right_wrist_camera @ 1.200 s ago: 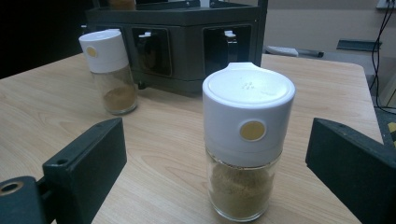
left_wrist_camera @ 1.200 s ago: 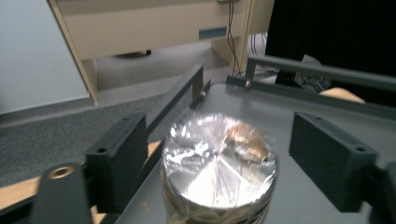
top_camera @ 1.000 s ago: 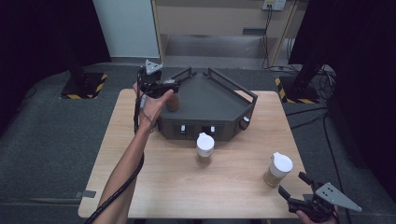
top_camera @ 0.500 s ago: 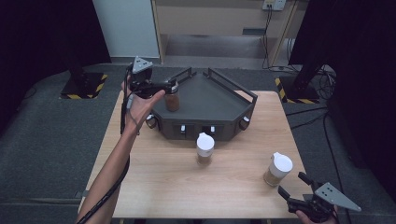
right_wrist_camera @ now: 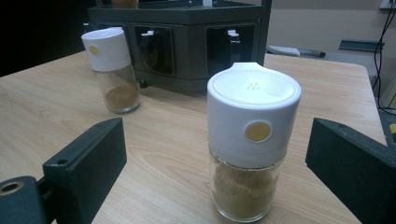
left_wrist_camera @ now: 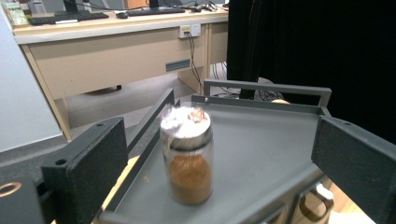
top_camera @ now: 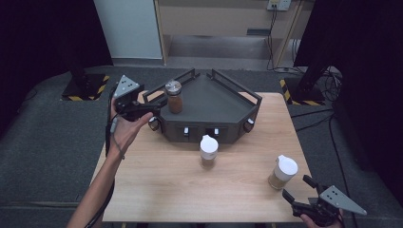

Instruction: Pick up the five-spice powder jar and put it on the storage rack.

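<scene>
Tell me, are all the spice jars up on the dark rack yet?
Not yet. One silver-lidded jar stands on the rack, and the open left gripper has just let go. Two white-capped jars wait on the table; the open right gripper faces the nearer one.

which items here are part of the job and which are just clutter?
In the job:
- silver-lidded spice jar standing on the dark rack
- white-capped jar mid-table
- white-capped jar near the right edge
- left hand-held gripper, jaws just opened, empty
- right hand-held gripper, open

Lying about:
- desk behind
- floor cables
</scene>
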Demonstrator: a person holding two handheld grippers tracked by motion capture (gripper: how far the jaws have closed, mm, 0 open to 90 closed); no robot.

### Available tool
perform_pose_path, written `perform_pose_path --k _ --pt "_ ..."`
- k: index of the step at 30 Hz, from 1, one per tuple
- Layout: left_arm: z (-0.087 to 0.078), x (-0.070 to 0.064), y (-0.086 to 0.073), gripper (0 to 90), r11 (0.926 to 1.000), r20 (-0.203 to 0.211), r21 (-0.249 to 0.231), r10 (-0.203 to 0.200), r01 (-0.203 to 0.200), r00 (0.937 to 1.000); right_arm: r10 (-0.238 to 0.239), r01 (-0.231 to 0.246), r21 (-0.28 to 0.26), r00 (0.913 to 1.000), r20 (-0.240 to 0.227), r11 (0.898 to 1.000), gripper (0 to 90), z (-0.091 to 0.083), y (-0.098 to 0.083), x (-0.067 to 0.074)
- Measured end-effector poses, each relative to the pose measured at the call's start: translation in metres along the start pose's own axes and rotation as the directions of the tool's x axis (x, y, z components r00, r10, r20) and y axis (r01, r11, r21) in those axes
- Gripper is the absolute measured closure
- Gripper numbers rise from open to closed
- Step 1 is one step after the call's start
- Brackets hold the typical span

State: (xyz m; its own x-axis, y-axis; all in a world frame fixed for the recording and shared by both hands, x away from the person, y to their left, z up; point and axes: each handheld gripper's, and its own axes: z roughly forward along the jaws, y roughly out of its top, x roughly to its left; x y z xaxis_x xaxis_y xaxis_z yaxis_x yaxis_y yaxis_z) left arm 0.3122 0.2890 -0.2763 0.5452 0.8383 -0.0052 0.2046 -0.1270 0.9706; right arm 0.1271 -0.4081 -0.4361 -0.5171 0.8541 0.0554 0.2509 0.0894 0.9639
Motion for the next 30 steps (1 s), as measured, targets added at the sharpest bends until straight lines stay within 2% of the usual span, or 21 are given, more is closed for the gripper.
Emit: perform_pose_path --k 2,3,5,7,11,16,20,26,30 --pt "-0.004 0.001 -0.003 2.4 1.0000 0.005 -0.002 0.000 0.000 1.0000 0.000 0.000 0.001 1.0000 0.000 1.000 5.2 0.000 0.000 0.000" --pt "-0.012 0.004 -0.011 2.4 0.9995 0.027 -0.019 -0.026 0.027 0.9993 0.000 0.000 0.001 1.0000 0.001 1.000 5.2 0.000 0.000 0.000" --pt "-0.015 0.004 -0.015 2.4 0.9992 0.036 -0.024 -0.030 0.030 0.9989 -0.001 0.001 0.001 1.0000 0.001 1.000 5.2 0.000 0.000 0.000" --pt "-0.026 0.003 -0.024 2.4 0.9987 0.050 -0.039 -0.030 0.032 0.9983 -0.003 0.003 0.001 1.0000 0.002 1.000 5.2 0.000 0.000 0.001" --pt "-0.039 0.001 -0.032 2.4 0.9988 0.056 -0.046 -0.016 0.019 0.9983 -0.001 0.001 0.002 1.0000 0.002 1.000 5.2 0.000 0.000 0.001" --pt "-0.058 -0.001 -0.053 2.5 0.9978 0.075 -0.066 -0.005 0.010 0.9972 -0.002 0.002 0.003 1.0000 0.003 1.000 5.2 0.000 0.001 0.001" --pt "-0.072 -0.004 -0.071 2.5 0.9979 0.079 -0.062 0.024 -0.019 0.9966 -0.003 0.003 0.003 1.0000 0.002 1.000 5.2 0.000 0.001 0.001" --pt "-0.091 -0.004 -0.104 2.4 0.9961 0.114 -0.088 0.001 0.010 0.9935 -0.004 0.004 0.003 1.0000 0.003 1.000 5.2 0.000 0.001 0.001" --pt "-0.099 -0.002 -0.123 2.2 0.9959 0.126 -0.088 -0.011 0.022 0.9920 -0.006 0.006 0.006 1.0000 0.004 1.000 5.2 0.001 0.001 0.002"
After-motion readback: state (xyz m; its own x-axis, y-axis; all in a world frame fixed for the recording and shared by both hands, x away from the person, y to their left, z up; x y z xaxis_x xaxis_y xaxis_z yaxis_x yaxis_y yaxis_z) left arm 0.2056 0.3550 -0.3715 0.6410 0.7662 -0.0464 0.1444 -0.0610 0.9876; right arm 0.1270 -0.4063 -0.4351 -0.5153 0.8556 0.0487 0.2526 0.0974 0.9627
